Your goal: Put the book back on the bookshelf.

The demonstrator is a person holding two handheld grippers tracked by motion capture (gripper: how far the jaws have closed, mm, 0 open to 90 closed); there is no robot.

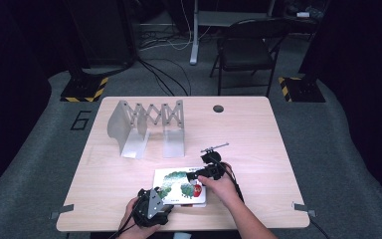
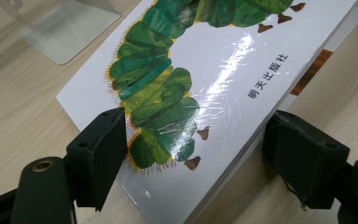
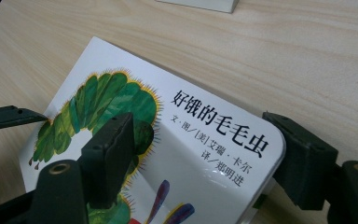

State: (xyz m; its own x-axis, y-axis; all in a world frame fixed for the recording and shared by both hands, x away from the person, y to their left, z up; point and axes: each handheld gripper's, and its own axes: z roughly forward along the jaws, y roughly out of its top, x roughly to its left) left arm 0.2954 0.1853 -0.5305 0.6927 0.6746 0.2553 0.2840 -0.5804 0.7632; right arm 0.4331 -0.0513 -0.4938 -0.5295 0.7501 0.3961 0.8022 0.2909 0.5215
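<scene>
A white picture book with a green caterpillar on its cover lies near the table's front edge. My left gripper comes in at the book's near left corner. In the left gripper view its jaws are shut on that corner of the book, one pad on the cover and one under the edge. My right gripper is at the book's right side. In the right gripper view its jaws stand wide on either side of the titled corner of the book, with the pads off it.
A folding metal book stand stands at the back left of the wooden table. Its base plate lies just beyond the book. A cable hole is at the table's far edge, and a black chair is behind it.
</scene>
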